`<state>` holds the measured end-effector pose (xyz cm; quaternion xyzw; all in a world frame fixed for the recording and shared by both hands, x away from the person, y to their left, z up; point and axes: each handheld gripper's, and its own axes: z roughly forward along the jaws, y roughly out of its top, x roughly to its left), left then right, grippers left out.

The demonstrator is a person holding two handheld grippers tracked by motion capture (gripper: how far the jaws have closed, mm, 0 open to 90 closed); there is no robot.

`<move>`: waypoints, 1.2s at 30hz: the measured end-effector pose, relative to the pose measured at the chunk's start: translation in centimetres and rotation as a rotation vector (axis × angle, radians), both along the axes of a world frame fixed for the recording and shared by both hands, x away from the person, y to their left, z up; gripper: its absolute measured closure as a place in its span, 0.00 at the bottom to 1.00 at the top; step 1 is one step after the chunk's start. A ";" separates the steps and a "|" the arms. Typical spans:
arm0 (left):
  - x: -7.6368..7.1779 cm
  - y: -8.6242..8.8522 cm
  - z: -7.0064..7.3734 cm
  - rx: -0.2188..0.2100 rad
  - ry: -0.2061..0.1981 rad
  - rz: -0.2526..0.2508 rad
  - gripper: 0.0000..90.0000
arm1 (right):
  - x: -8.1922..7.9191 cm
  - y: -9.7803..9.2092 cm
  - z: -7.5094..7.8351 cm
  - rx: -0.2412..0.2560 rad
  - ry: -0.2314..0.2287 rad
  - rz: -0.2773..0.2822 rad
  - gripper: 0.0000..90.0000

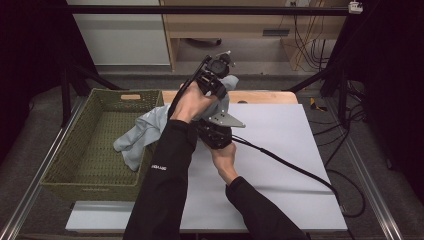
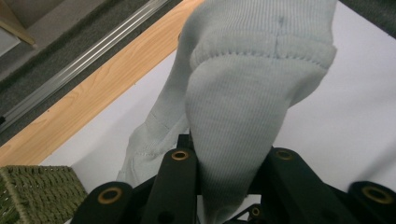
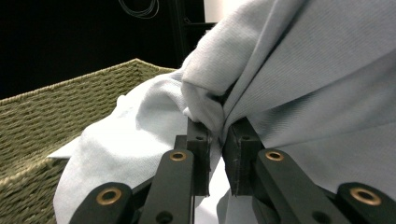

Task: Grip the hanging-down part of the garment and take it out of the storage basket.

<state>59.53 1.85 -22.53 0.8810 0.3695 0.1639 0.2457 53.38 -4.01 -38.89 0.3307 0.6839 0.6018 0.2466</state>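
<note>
Both tongs clamped on a pale blue garment, lifted between a basket and the white surface.

The left tongs [image 1: 216,75] are raised high and hold the garment [image 1: 145,131] by a ribbed knit cuff; in the left gripper view the cuff [image 2: 243,107] fills the gap between the two black jaws and hangs past them. The right tongs [image 1: 214,134] sit lower, just under the left hand [image 1: 192,104], their jaws nearly together with a bunched fold of the cloth [image 3: 205,105] pinched between them. From both tongs the garment trails off to the left and drapes over the rim of the woven green basket [image 1: 75,165], beside the left forearm. The cloth is soft, fine-knit and creased. The surface [image 1: 290,160] is flat, white, with a wooden edge.
</note>
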 end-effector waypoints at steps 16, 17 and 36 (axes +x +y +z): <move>-0.4 -0.5 0.4 0.001 -0.007 -0.013 0.87 | -3.4 -4.1 0.5 0.018 -0.017 0.055 0.92; -0.4 -0.5 0.4 -0.002 -0.006 -0.014 0.87 | -3.6 -4.4 0.5 0.019 -0.026 0.055 0.92; -1.9 -2.2 0.6 0.001 0.008 -0.080 0.87 | -7.2 -11.3 2.5 -0.006 -0.064 0.066 0.92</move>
